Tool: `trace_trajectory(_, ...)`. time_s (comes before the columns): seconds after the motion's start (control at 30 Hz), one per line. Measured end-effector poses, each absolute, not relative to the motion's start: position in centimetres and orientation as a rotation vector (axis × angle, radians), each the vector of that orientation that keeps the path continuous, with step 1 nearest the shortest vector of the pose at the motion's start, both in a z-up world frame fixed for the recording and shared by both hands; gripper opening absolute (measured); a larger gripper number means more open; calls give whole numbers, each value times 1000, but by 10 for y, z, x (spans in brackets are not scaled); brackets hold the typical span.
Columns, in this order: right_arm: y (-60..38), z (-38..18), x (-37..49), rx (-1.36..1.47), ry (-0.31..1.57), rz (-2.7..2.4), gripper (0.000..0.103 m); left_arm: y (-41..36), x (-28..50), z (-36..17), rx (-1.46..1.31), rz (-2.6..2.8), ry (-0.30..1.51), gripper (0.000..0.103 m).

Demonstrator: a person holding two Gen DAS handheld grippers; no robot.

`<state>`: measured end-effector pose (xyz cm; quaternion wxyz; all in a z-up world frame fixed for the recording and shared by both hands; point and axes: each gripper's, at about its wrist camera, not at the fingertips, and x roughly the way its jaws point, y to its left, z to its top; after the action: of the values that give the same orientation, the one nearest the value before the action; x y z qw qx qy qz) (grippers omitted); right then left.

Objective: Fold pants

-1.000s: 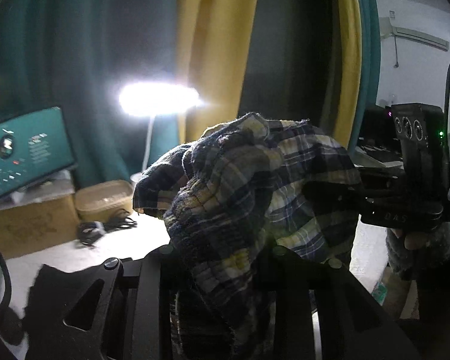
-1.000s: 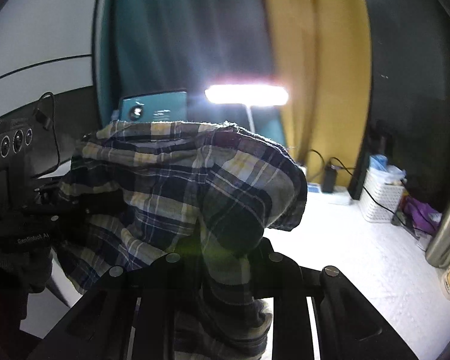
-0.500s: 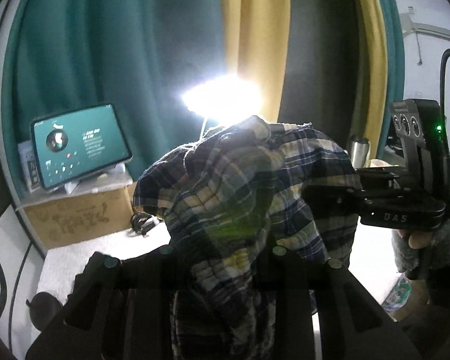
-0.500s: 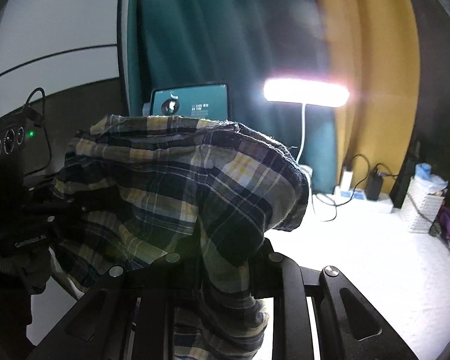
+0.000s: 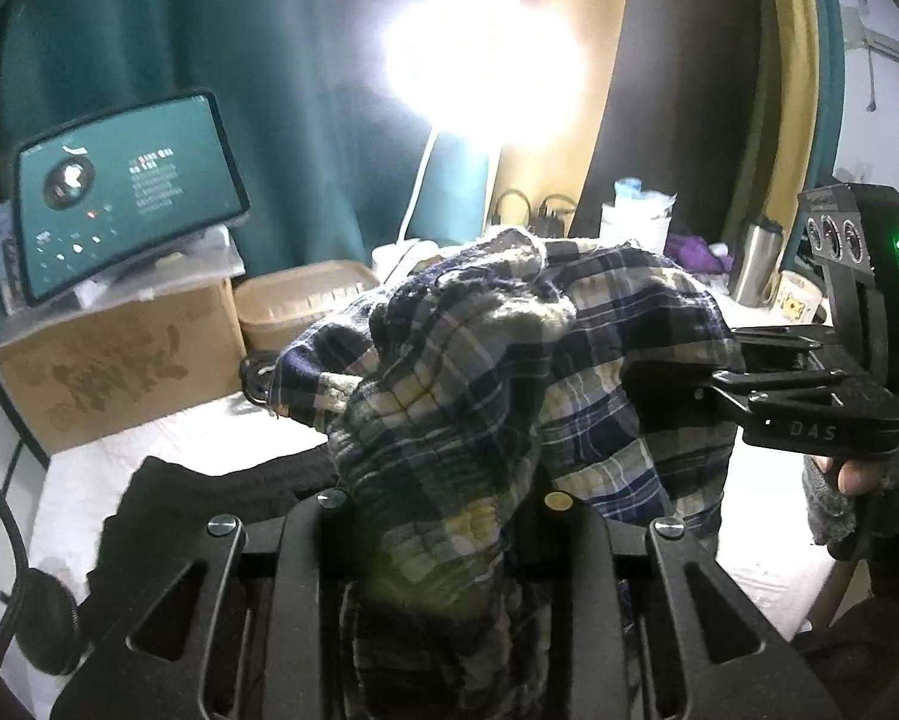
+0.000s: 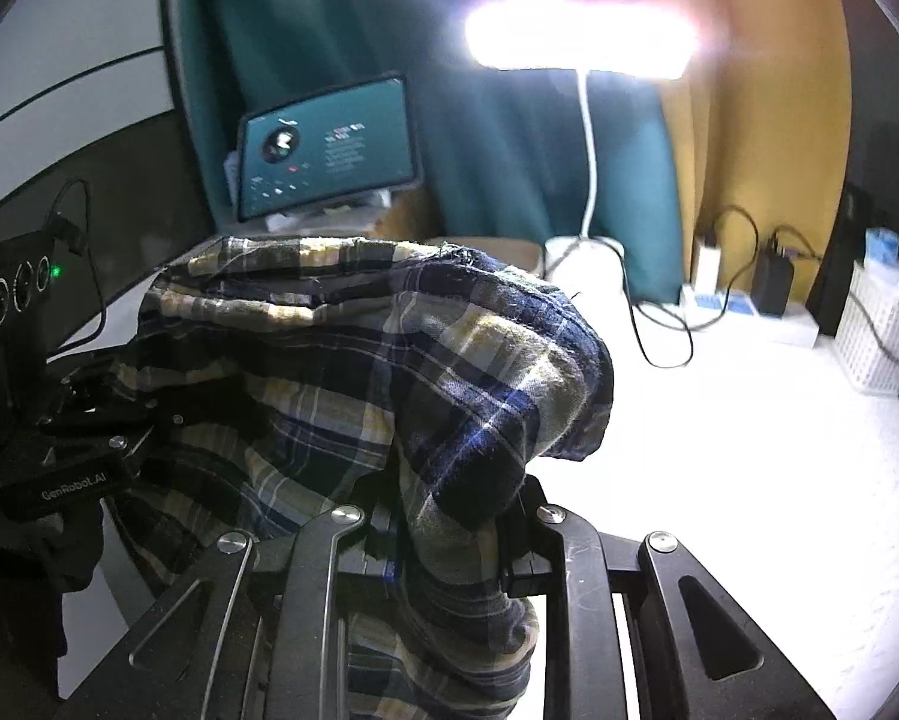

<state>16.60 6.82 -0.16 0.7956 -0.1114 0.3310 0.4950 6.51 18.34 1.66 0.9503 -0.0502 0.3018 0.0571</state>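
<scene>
Bunching plaid pants hide both tongs' tips.

A white table glares under a lit lamp at its back edge. Near the lamp's foot sit a power strip with plugged cables and a white basket. On the far side stand a cardboard box, a tan tub just beside it, and a steel flask. A dark cloth lies at the near edge.
</scene>
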Motion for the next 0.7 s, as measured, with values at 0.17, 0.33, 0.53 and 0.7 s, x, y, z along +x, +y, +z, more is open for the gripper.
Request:
trace_trajectory(0.17,75,-20,185,-229,763,1053,23,193,88,1,-108,108,670,26)
trace_trajectory(0.33,83,-40,204,-228,815,1048,23,206,111,-19,-119,103,739,27)
trace_trajectory(0.53,91,-65,225,-241,874,1022,23,220,126,-41,-163,119,789,30)
trace_trajectory(0.7,95,-82,240,-254,911,994,23,234,133,-60,-198,147,834,32)
